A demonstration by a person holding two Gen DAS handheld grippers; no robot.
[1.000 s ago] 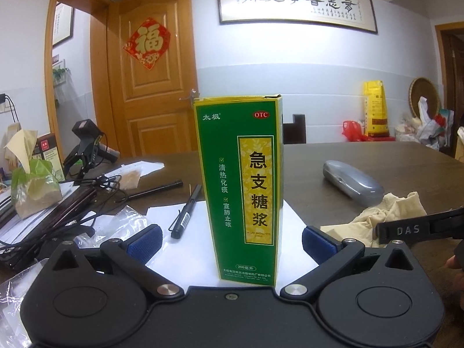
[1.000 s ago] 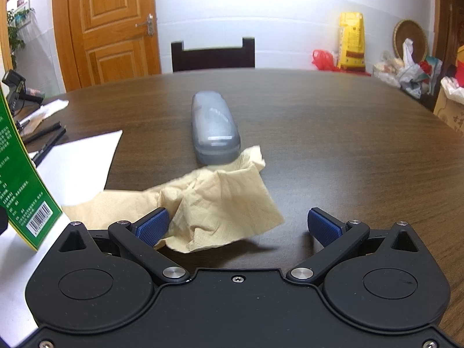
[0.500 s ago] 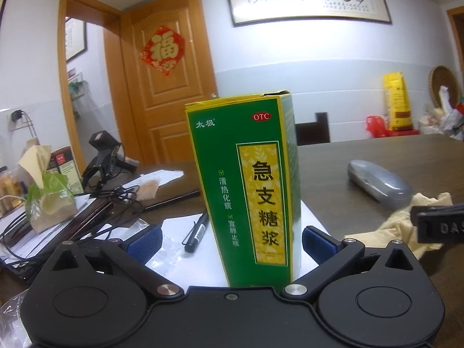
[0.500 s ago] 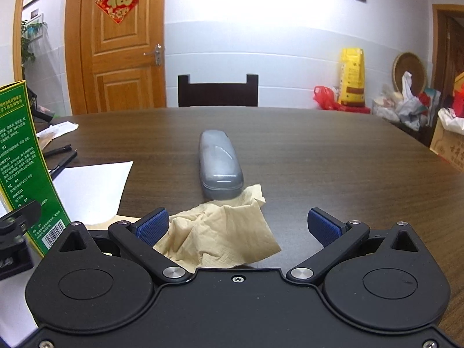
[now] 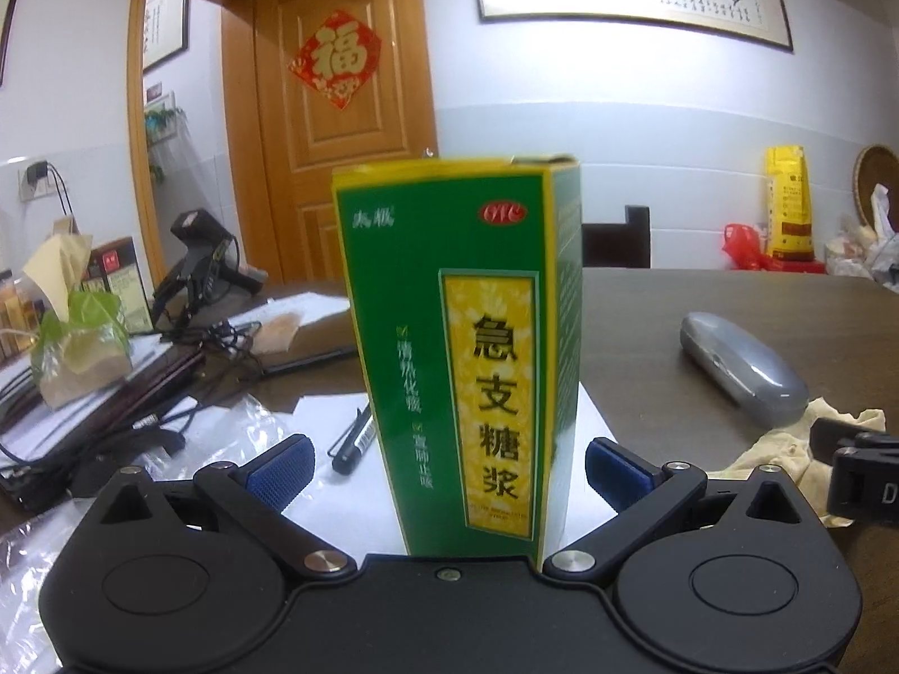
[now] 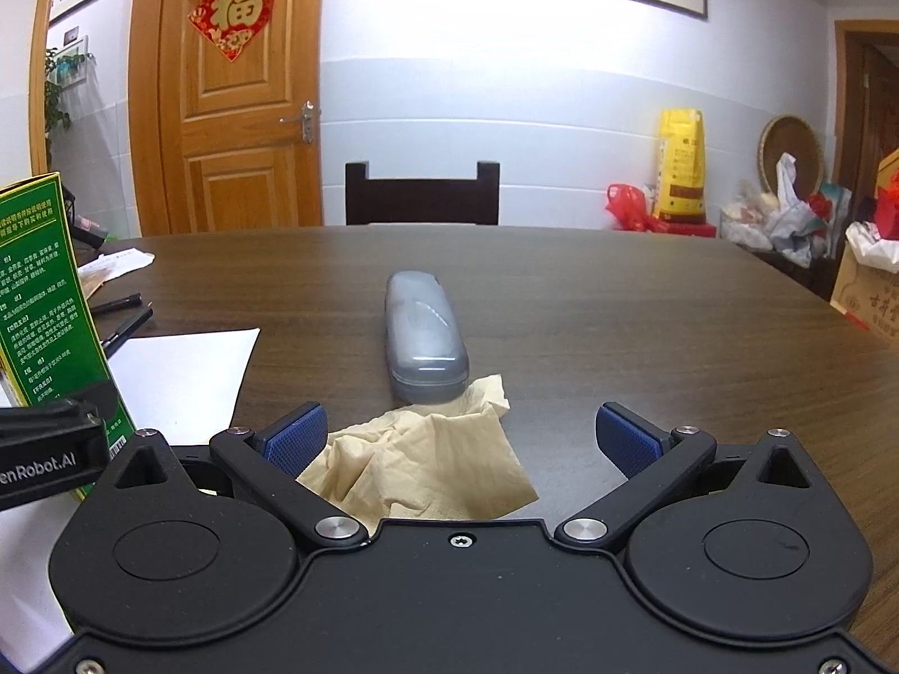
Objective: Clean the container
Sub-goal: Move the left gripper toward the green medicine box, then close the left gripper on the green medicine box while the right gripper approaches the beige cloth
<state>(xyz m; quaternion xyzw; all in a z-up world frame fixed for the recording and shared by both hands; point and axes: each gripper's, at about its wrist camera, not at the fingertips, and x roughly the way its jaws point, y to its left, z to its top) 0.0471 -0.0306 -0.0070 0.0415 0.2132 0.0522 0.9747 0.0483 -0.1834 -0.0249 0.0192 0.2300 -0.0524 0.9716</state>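
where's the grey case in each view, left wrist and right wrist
Left wrist: the grey case lies at the right, on the wooden table, past the green box.
Right wrist: the case lies centre frame, straight ahead of the right tool, its near end over the beige tissue.
Shared landmark: the red door decoration.

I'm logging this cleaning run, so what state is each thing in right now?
Left tool: open, pads either side of the box, not clamping.
Right tool: open, empty.
Green medicine box: upright, on the white paper.
Grey case: shut, lying flat.
Beige tissue: crumpled, on the table.
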